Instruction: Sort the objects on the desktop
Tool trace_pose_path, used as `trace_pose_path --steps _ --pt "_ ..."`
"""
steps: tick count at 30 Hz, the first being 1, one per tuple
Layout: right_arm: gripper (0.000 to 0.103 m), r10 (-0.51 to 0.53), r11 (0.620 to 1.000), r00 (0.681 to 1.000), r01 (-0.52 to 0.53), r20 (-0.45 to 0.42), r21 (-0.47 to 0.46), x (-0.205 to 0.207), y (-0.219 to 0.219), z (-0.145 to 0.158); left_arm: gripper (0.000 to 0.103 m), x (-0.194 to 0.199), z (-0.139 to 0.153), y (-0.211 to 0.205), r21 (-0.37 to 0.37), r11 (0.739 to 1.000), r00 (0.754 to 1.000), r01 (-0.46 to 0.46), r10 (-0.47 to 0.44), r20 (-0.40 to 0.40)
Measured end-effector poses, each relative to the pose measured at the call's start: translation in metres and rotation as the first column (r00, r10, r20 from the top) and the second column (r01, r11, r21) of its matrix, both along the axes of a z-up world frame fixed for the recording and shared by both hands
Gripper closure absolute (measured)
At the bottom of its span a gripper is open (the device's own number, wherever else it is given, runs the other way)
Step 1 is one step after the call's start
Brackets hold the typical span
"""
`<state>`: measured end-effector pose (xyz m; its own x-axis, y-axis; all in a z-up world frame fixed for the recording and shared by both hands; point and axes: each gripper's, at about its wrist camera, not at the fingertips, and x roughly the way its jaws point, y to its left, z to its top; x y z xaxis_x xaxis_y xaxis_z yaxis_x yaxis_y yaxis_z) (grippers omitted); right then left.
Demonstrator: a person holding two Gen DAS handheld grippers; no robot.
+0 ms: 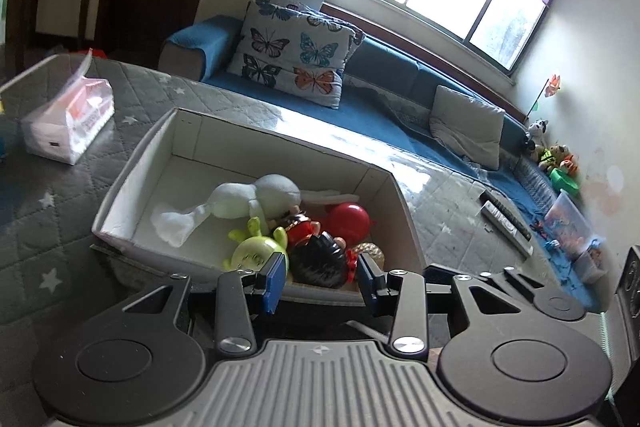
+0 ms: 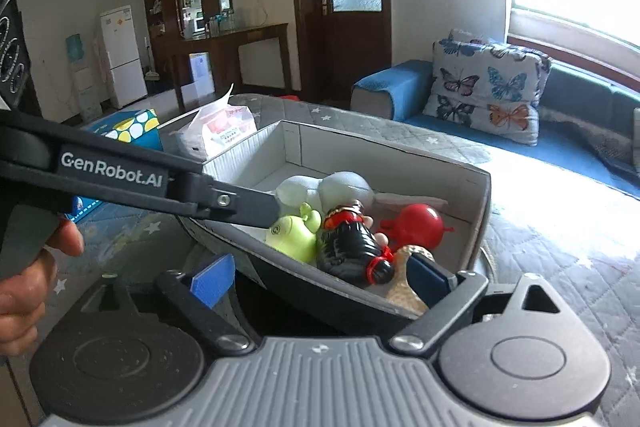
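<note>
On the far left of the quilted bench sits a tissue pack, well apart from the grey box, with open quilt between them. The box's left half is bare floor; the toys crowd its right end: a white plush, a green figure, a black-haired doll and a red ball.

My left gripper hangs at the box's near rim, jaws apart, nothing between them, the doll's head just beyond. Its body crosses the right wrist view, gripped by my hand.

My right gripper has its jaws spread wide astride the box's near wall: one blue pad outside, the other inside beside a tan toy. Right of the box the quilt lies open to the sofa.
</note>
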<state>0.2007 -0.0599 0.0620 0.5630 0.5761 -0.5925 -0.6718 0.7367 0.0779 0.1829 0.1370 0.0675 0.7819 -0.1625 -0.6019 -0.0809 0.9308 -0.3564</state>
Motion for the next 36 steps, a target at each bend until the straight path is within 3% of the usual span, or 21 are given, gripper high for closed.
trace_pose_path --steps 4,11,20,27,36 --pt "0.0 -0.021 1.0 1.0 0.021 0.009 0.006 -0.014 -0.006 -0.004 0.061 -0.017 -0.001 -0.003 0.034 0.999 1.0 -0.006 0.006 0.008" --pt "0.0 -0.053 0.999 0.999 0.053 0.004 0.01 -0.034 -0.015 -0.014 0.061 -0.042 -0.006 -0.013 0.123 0.992 1.0 0.005 -0.008 0.025" --pt "0.0 -0.107 0.994 0.994 0.106 0.031 0.022 -0.052 -0.026 -0.02 0.061 -0.061 -0.012 -0.026 0.182 0.983 1.0 -0.006 0.001 0.026" --pt "0.0 -0.144 0.989 0.99 0.143 0.013 0.035 -0.055 -0.03 -0.027 0.061 -0.07 -0.022 -0.036 0.288 0.957 0.999 -0.035 0.034 0.006" --pt "0.0 -0.152 0.988 0.988 0.153 -0.028 0.026 -0.058 -0.031 -0.039 0.062 -0.075 -0.033 -0.031 0.284 0.958 0.999 -0.029 0.039 -0.028"
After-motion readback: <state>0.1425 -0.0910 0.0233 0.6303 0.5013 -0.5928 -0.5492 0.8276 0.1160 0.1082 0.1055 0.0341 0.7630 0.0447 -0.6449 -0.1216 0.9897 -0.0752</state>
